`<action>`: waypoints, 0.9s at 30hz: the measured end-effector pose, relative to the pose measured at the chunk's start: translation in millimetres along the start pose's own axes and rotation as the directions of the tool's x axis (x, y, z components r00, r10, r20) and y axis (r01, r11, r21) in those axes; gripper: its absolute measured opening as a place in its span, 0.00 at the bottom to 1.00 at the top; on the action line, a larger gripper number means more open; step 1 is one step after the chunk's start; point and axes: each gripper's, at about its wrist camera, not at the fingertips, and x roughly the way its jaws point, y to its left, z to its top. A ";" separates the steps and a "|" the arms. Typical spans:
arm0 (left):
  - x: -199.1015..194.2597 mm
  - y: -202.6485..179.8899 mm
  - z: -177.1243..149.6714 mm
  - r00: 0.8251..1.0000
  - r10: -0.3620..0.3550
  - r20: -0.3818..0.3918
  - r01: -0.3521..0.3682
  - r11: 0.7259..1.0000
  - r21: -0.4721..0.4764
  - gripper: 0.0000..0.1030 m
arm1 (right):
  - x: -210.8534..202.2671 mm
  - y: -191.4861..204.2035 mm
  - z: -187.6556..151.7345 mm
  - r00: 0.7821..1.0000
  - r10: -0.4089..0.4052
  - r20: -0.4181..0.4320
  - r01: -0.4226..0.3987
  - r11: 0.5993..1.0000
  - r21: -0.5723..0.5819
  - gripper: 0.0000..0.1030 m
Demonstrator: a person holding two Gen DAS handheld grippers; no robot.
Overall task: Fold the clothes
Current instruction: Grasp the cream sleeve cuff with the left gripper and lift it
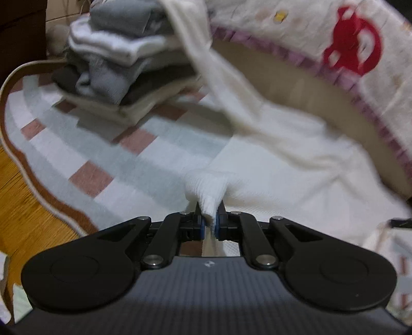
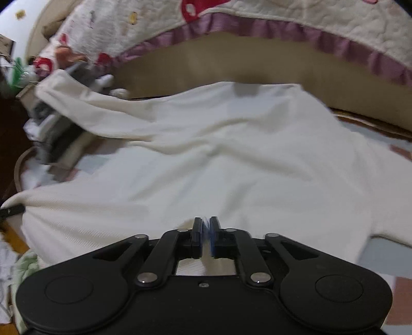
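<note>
A white long-sleeved garment (image 1: 283, 167) (image 2: 206, 159) lies spread over a checked rug (image 1: 77, 144). My left gripper (image 1: 210, 221) is shut on a bunched corner of its ribbed hem. My right gripper (image 2: 206, 232) has its fingers pressed together at the garment's near edge, with the cloth pinched between the blue pads. The hem stretches between the two grippers. One sleeve (image 1: 190, 38) (image 2: 90, 103) trails up and across a stack of folded clothes (image 1: 116, 64) (image 2: 56, 139) at the far left.
A bed with a tan base (image 1: 283, 77) and a quilt with red prints and a purple border (image 1: 352, 49) (image 2: 257, 10) runs along the far side. Wooden floor (image 1: 23, 195) shows beyond the rug's left edge. Loose pale cloth lies at the near left (image 2: 10, 262).
</note>
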 end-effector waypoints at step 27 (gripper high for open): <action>-2.8 -24.8 36.4 0.997 -0.027 -0.073 0.030 0.998 0.051 0.06 | -32.9 18.8 -69.6 0.974 0.143 -0.178 -0.126 0.987 0.102 0.10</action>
